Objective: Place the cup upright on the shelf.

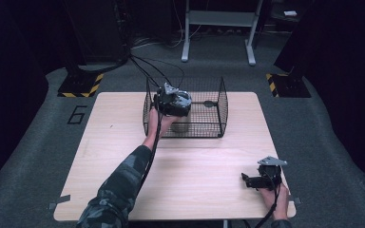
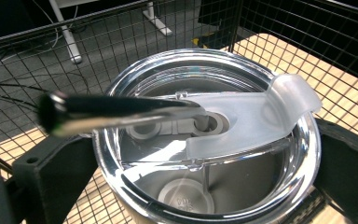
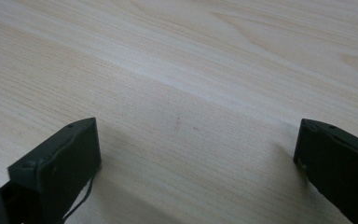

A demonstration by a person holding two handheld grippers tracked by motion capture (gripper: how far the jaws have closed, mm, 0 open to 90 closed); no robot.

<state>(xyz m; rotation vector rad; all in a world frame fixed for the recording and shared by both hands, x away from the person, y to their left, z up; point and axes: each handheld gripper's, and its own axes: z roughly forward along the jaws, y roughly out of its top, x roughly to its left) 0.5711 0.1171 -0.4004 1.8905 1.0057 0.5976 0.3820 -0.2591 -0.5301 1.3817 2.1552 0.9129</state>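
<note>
A steel tumbler (image 2: 242, 186) with a clear lid (image 2: 256, 116) and a metal straw (image 2: 121, 112) through the lid stands inside a black wire basket (image 1: 221, 102). My left gripper (image 2: 200, 172) is shut on it, one jaw pressed against each side of its body just below the rim. In the high view the left gripper (image 1: 173, 102) reaches into the basket's left half, over the tumbler (image 1: 180, 126). My right gripper (image 1: 249, 181) rests on the table's near right corner. In its own view the right gripper (image 3: 196, 154) is open, with bare wood between the jaws.
The basket sits at the far middle of the light wooden table (image 1: 195, 175). Its wire walls (image 2: 307, 42) close around the tumbler on all sides. Cables (image 1: 147, 66) trail off the far edge to the floor, and a white desk frame (image 1: 218, 28) stands behind.
</note>
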